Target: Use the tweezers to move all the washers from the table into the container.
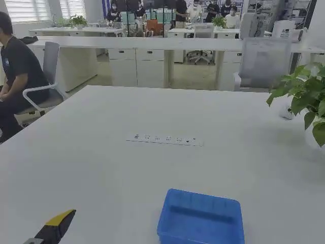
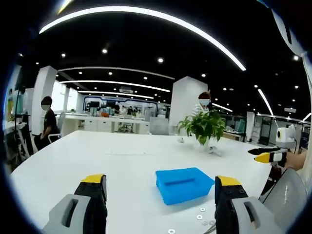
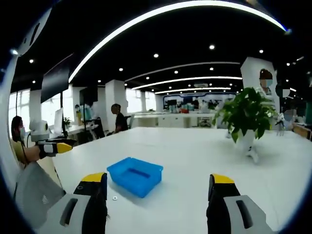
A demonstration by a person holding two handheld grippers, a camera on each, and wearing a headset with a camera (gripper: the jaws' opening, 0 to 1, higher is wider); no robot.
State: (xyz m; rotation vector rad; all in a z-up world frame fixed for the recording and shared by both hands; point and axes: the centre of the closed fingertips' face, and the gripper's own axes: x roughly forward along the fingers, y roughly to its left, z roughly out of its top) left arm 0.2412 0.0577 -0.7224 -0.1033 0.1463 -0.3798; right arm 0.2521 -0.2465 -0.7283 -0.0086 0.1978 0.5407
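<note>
A blue rectangular container (image 1: 200,218) sits on the white table (image 1: 101,152) near its front edge. In the left gripper view the container (image 2: 184,184) lies ahead, and several small washers (image 2: 200,217) are scattered on the table just in front of it. The right gripper view has the container (image 3: 135,175) ahead to the left, with one washer (image 3: 115,198) beside it. My left gripper (image 2: 160,181) is open with nothing in it; its yellow-tipped jaw (image 1: 57,227) pokes in at the bottom left. My right gripper (image 3: 156,178) is open too.
A white power strip (image 1: 165,139) is set into the table's middle. A potted plant (image 1: 304,99) stands at the right edge. A person (image 1: 15,76) sits on a chair at the left. Desks and more people fill the room behind.
</note>
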